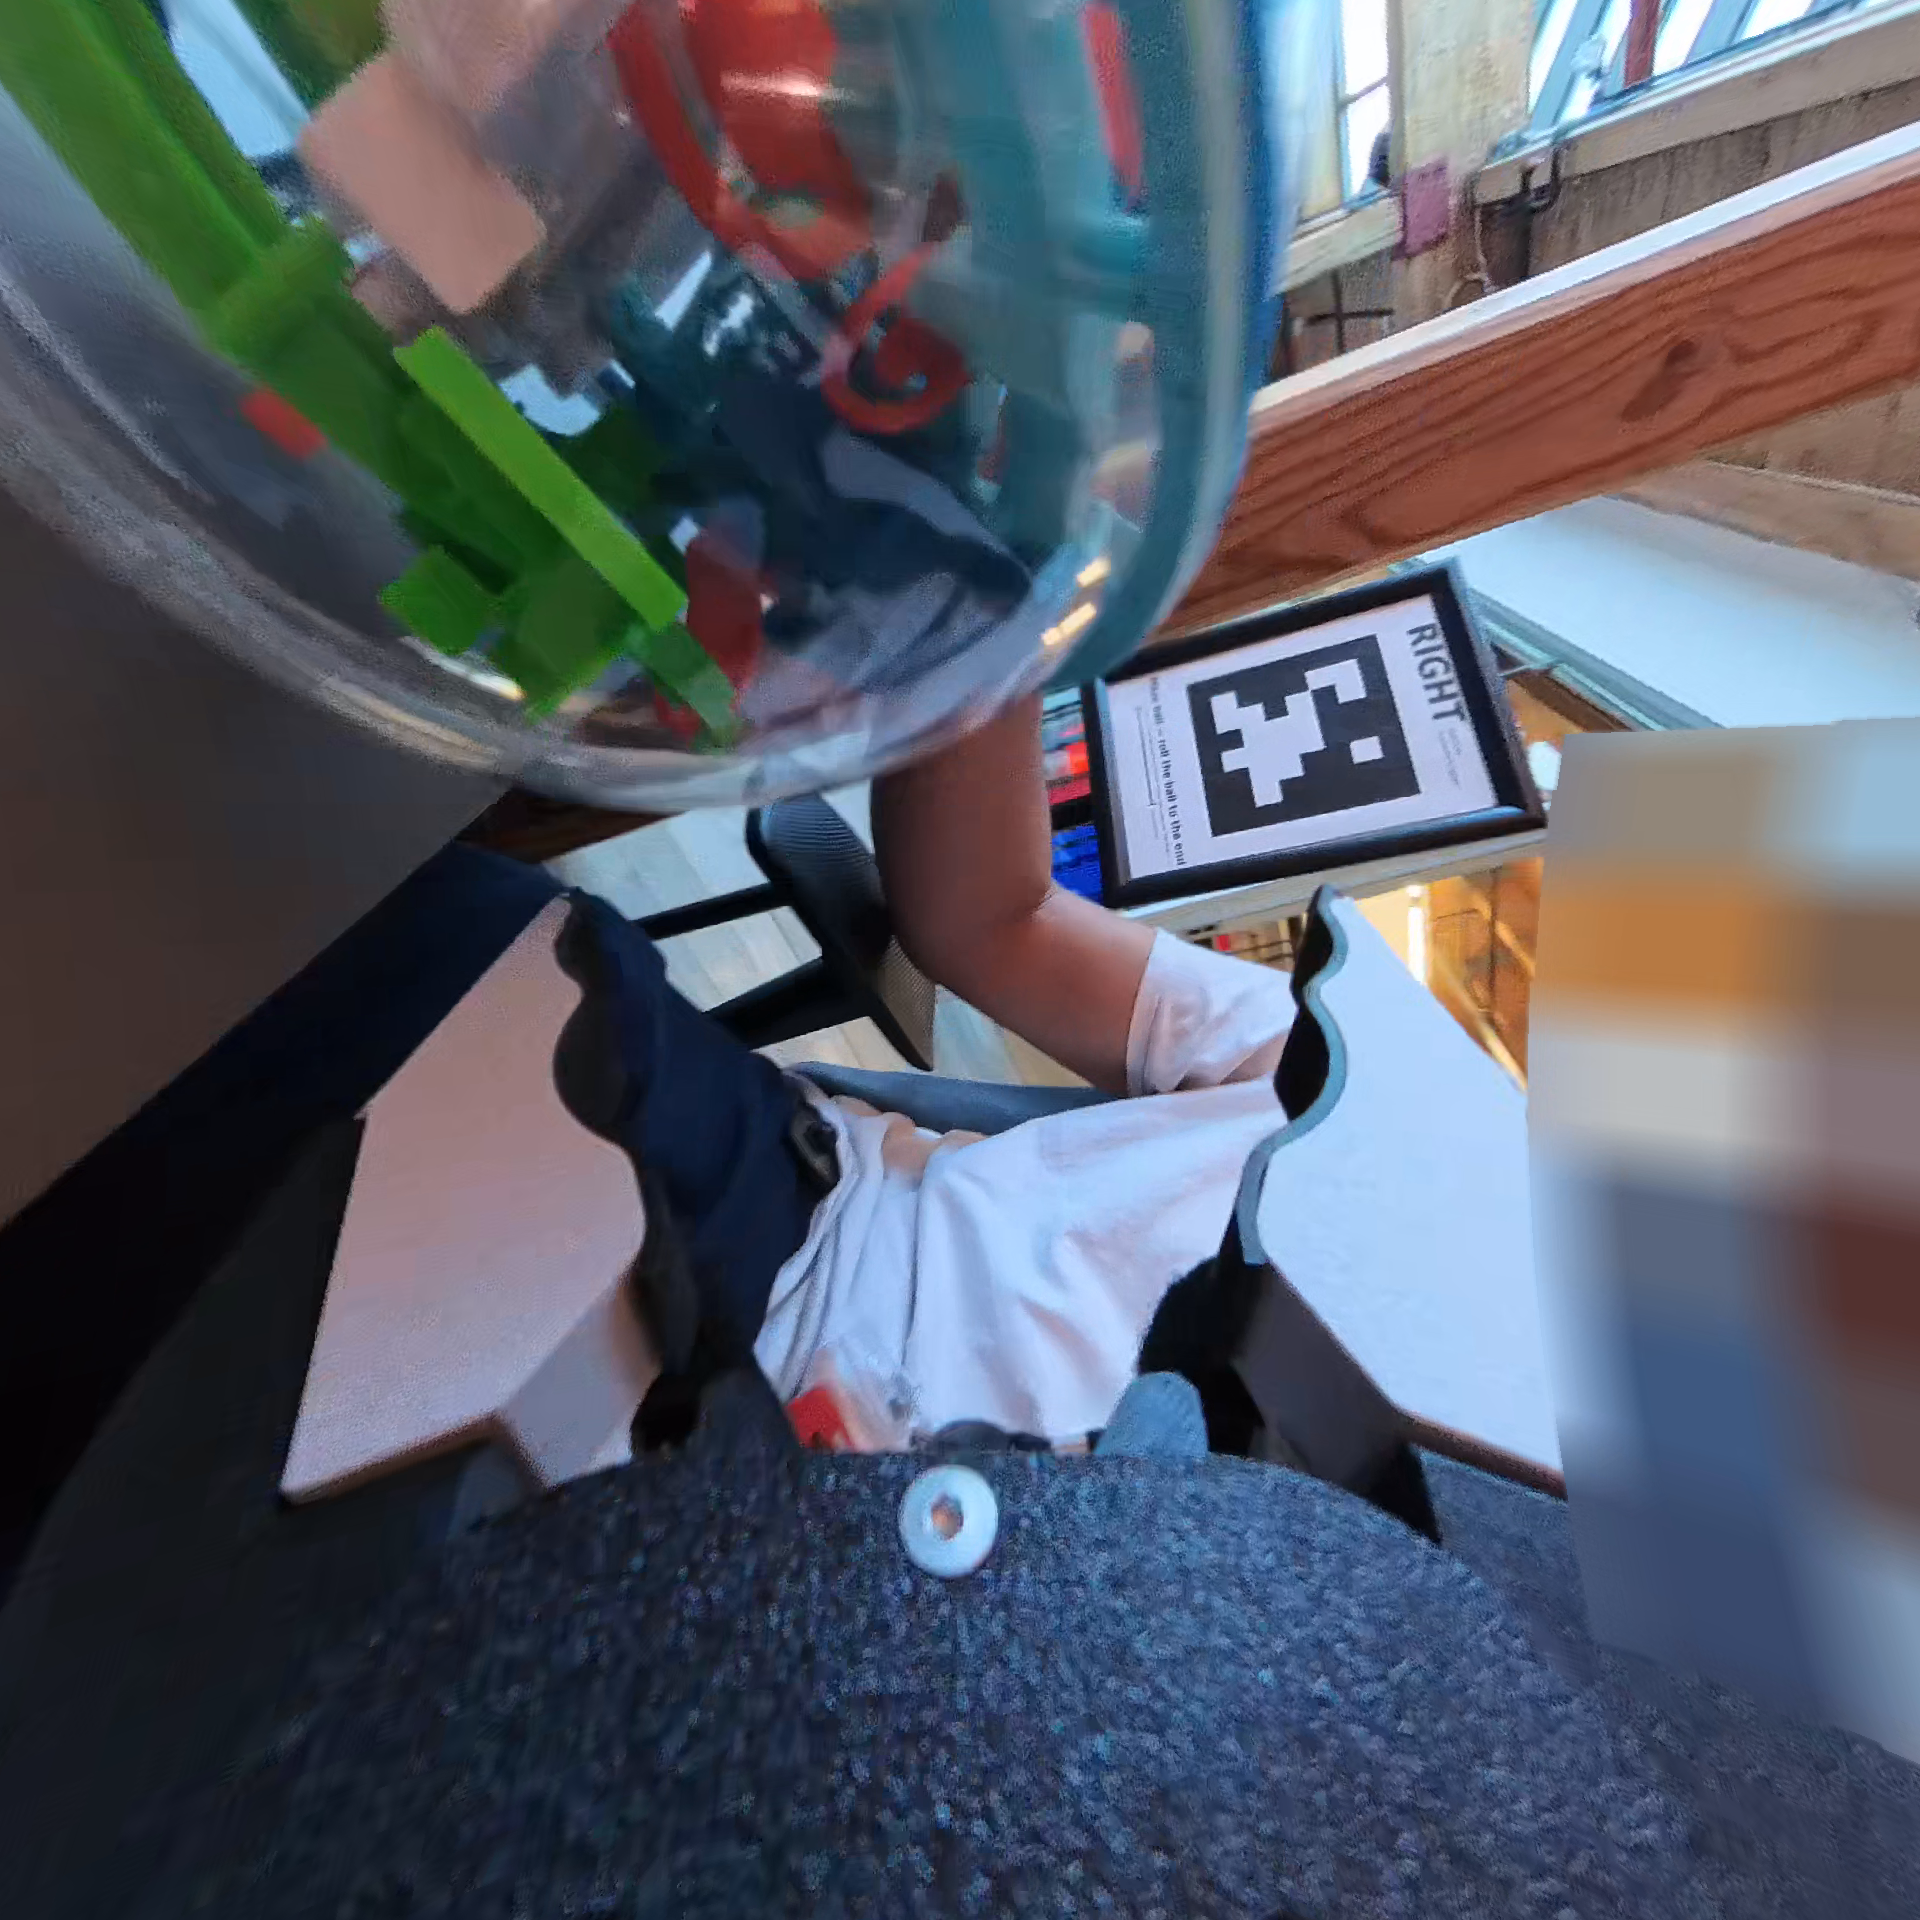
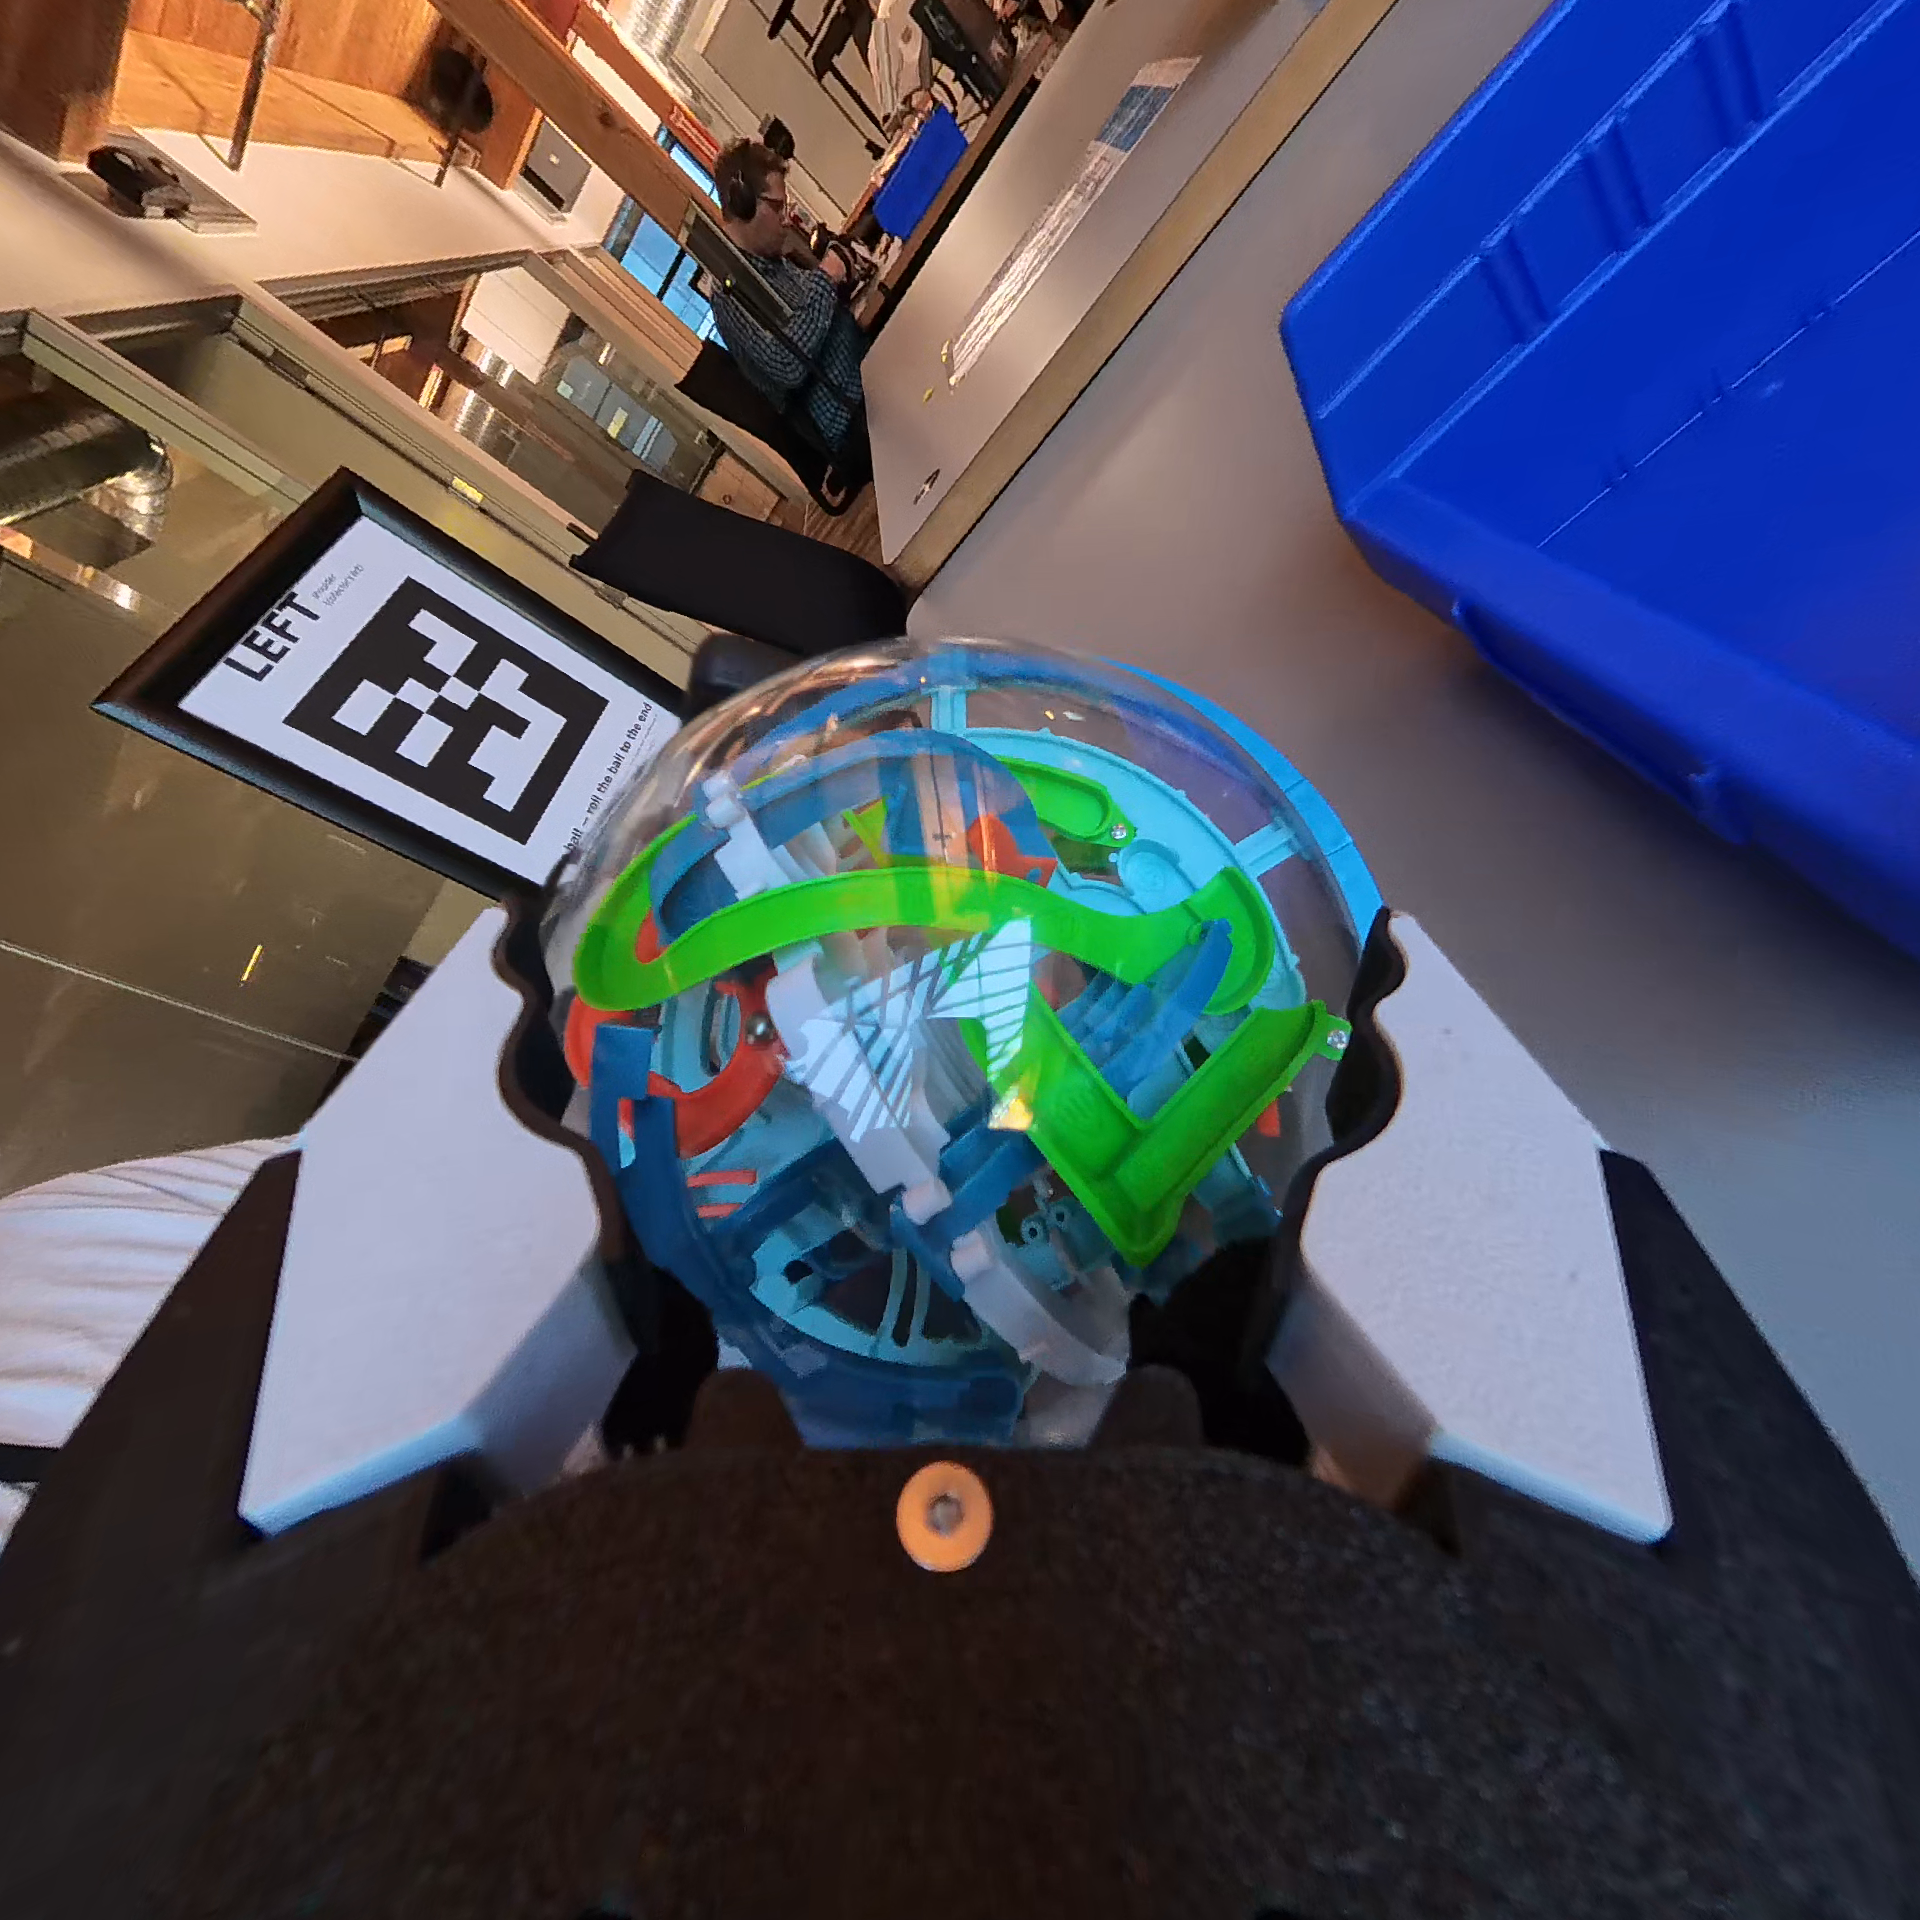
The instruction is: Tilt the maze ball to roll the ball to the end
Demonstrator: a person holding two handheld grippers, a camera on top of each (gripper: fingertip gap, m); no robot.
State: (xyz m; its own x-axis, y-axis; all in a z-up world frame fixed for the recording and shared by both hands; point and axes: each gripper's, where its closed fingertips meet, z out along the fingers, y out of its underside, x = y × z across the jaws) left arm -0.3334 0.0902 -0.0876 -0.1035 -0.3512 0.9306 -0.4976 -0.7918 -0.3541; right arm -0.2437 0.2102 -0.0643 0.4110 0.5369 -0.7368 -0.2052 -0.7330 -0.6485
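The maze ball (image 2: pixel 951 1039) is a clear sphere with green, blue, orange and white tracks inside. My right gripper (image 2: pixel 945 925) is shut on it, one finger on each side, and holds it tilted above the grey table (image 2: pixel 1143 644). A small steel ball (image 2: pixel 762 1031) sits by the orange track at the left inside. In the left wrist view the maze ball (image 1: pixel 623 416) looms close and blurred at the upper left. My left gripper (image 1: pixel 951 935) is open and empty below it, with its fingers apart from the sphere, facing a person's white shirt (image 1: pixel 1018 1247).
A blue plastic bin (image 2: pixel 1621 416) stands on the table at the right. Framed marker cards stand behind the ball (image 2: pixel 416 696) and beside the person's arm (image 1: pixel 1309 738). Another person (image 2: pixel 790 301) sits far off. A wooden beam (image 1: pixel 1558 364) runs overhead.
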